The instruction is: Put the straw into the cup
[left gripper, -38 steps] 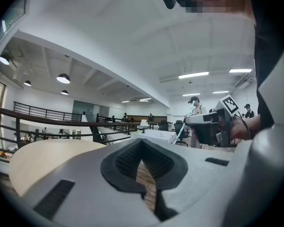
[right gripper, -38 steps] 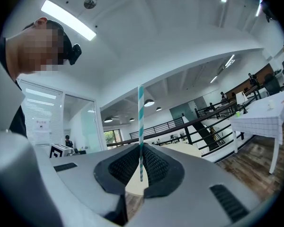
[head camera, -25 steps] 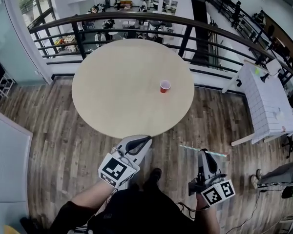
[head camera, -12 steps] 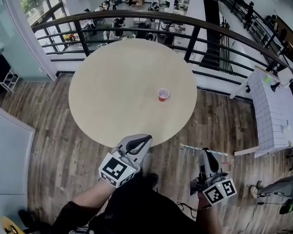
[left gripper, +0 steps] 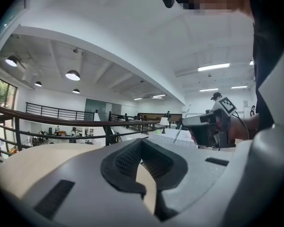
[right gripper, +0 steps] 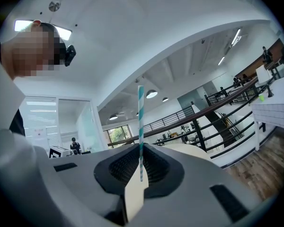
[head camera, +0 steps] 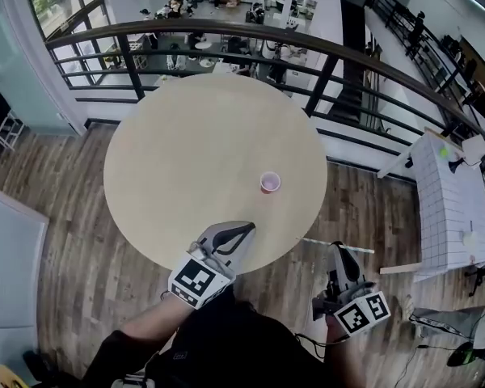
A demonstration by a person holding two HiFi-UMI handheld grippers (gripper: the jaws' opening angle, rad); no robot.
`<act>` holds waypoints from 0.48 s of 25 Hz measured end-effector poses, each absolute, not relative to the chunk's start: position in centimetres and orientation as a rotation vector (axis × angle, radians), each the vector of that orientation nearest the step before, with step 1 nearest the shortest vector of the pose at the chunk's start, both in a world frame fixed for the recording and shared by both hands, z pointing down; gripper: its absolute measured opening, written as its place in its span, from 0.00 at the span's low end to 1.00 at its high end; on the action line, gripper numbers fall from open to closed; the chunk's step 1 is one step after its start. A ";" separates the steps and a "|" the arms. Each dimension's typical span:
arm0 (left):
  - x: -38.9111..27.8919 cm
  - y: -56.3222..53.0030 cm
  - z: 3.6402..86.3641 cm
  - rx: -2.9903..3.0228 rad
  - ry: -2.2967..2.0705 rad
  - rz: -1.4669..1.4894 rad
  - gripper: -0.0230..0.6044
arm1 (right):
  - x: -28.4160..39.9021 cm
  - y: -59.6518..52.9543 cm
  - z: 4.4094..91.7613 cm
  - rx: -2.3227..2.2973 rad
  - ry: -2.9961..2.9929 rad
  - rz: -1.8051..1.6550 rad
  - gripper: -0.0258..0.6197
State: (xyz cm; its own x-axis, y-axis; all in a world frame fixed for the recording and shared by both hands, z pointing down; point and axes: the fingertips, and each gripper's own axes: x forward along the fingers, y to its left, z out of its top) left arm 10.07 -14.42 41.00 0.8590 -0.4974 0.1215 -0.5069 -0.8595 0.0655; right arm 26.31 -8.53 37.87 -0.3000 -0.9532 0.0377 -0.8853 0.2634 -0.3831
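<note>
A small red cup point(head camera: 270, 182) stands upright on the round beige table point(head camera: 178, 152), right of its middle. My right gripper point(head camera: 337, 248) hovers over the wooden floor just short of the table's near edge, shut on a teal-and-white striped straw point(head camera: 360, 250) that lies crosswise in its jaws; in the right gripper view the straw point(right gripper: 140, 126) stands up from the right gripper point(right gripper: 141, 150). My left gripper point(head camera: 245, 229) reaches over the table's near rim, shut and empty; its own view shows the left gripper point(left gripper: 142, 143) with tips together. The cup lies ahead of both grippers, apart from them.
A dark metal railing point(head camera: 323, 51) curves behind the table, with a drop to a lower floor beyond. A white tiled table point(head camera: 444, 192) stands at the right. Wooden floor point(head camera: 73, 241) surrounds the round table. My own body fills the bottom edge.
Both grippers have moved forward toward the table. The left gripper's tips now reach over the table's near rim, and the cup sits closer. The straw stays gripped as before.
</note>
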 end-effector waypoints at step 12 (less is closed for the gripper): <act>9.7 -24.2 42.2 2.917 -0.772 0.134 0.05 | 24.8 -19.0 39.1 -1.720 2.344 -0.540 0.10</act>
